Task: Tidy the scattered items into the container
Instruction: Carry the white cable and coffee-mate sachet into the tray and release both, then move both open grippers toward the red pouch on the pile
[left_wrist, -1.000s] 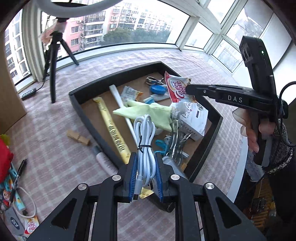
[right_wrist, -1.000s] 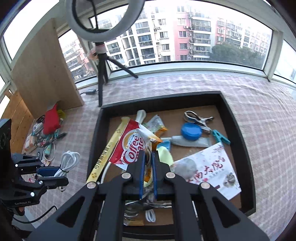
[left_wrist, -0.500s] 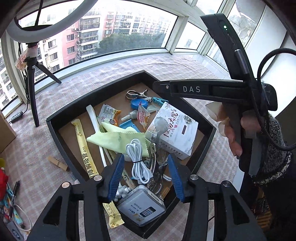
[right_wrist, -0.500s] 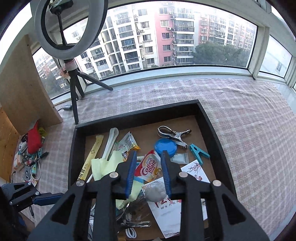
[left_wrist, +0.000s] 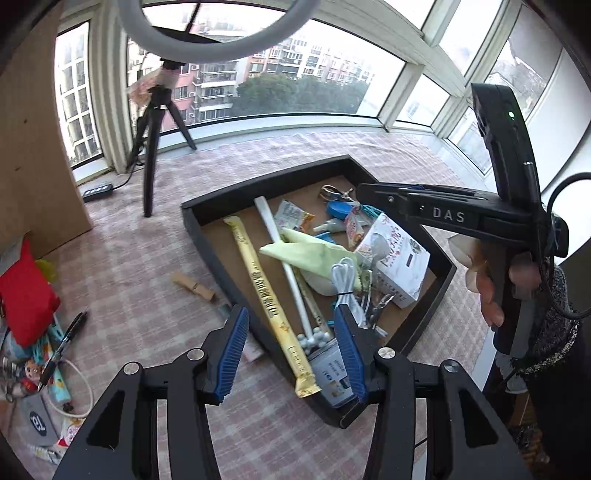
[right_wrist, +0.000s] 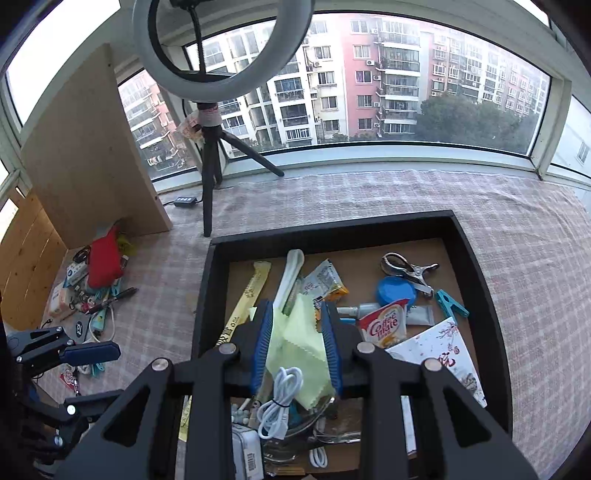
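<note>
Black tray (right_wrist: 476, 266), brown floor, sits on the checked desk cloth (right_wrist: 369, 192). Inside: "Coffee mate" sachet (right_wrist: 384, 323), white coiled USB cable (right_wrist: 277, 398) on a yellow-green cloth (right_wrist: 295, 339), long yellow stick packet (left_wrist: 273, 302), white printed box (left_wrist: 399, 258). Left tongs (left_wrist: 291, 347) wide open, empty, above the tray's near-left edge. Right tongs (right_wrist: 295, 343), marked "DAS", open, empty, over the cloth.

The black tray (right_wrist: 484, 273) with a brown floor holds a heap: a coiled white cable (right_wrist: 277, 400) lies on a pale green cloth (right_wrist: 295, 332), beside a Coffee-mate sachet (right_wrist: 384, 325), blue cap (right_wrist: 395, 290), metal clip (right_wrist: 406, 267) and long yellow packet (left_wrist: 273, 306); a wooden clothespin (left_wrist: 192, 283) lies on the surface outside the tray
</note>
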